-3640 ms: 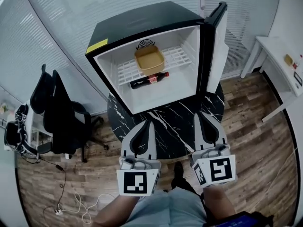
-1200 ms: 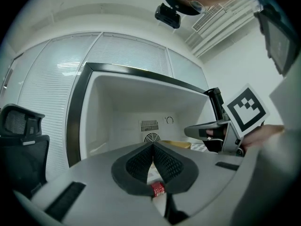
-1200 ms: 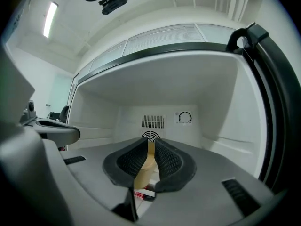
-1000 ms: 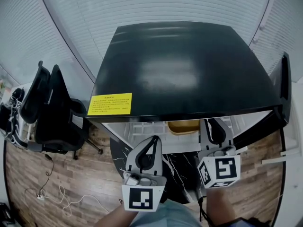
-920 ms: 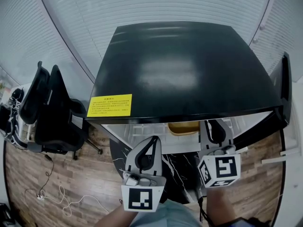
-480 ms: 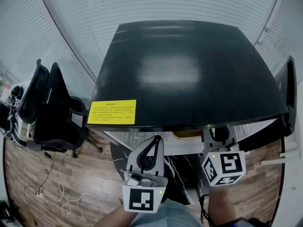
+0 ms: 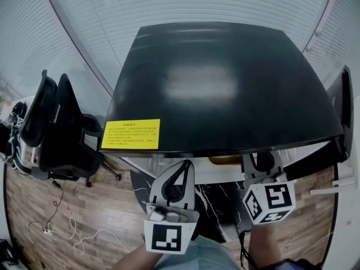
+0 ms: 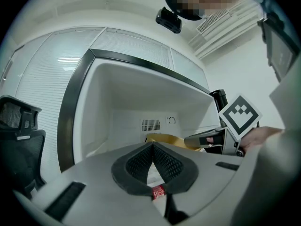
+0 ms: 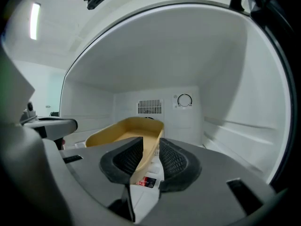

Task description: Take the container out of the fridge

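The tan container (image 9: 127, 128) sits on the shelf inside the open fridge (image 7: 225, 83). In the head view only a sliver of the container (image 7: 225, 160) shows under the black fridge top. My right gripper (image 9: 150, 142) reaches into the fridge. Its jaws have just been opening, and they now stand open with the container's right rim between the pads. A gap shows beside the right pad. My left gripper (image 8: 153, 145) waits shut and empty at the fridge mouth, left of the container (image 8: 164, 139), with the right gripper (image 8: 202, 139) in its view.
A cola bottle's red label (image 9: 148, 181) shows low between the jaws, in front of the container. The fridge door (image 7: 344, 111) stands open at the right. A black office chair (image 7: 53, 128) and a floor cable (image 7: 73, 229) are at the left.
Since the earliest frame both grippers have come up to the fridge opening. Over the last second the right gripper's cube shifted slightly right, and less of the container shows under the fridge top.
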The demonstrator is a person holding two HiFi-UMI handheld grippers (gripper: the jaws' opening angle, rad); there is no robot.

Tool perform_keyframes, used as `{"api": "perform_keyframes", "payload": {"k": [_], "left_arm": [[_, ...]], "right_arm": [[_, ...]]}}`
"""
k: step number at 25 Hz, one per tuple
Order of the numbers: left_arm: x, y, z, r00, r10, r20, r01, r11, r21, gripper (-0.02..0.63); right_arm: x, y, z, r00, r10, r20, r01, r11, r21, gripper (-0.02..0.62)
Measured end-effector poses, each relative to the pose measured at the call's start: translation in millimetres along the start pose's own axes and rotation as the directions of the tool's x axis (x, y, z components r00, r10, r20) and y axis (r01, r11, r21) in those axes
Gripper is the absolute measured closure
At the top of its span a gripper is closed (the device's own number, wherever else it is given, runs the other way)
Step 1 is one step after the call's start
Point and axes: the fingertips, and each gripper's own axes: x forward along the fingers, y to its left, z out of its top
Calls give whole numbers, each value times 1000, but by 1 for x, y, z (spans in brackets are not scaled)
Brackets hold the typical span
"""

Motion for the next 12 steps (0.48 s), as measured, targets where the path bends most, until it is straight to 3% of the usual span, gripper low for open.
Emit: {"api": "perform_keyframes", "payload": {"k": [12], "left_arm": [[-8,-14,7,1000,-25,9,25,1000,17,592]], "right_arm": [[-9,-4,-14,1000,-1,-3,2,997,83,499]]}}
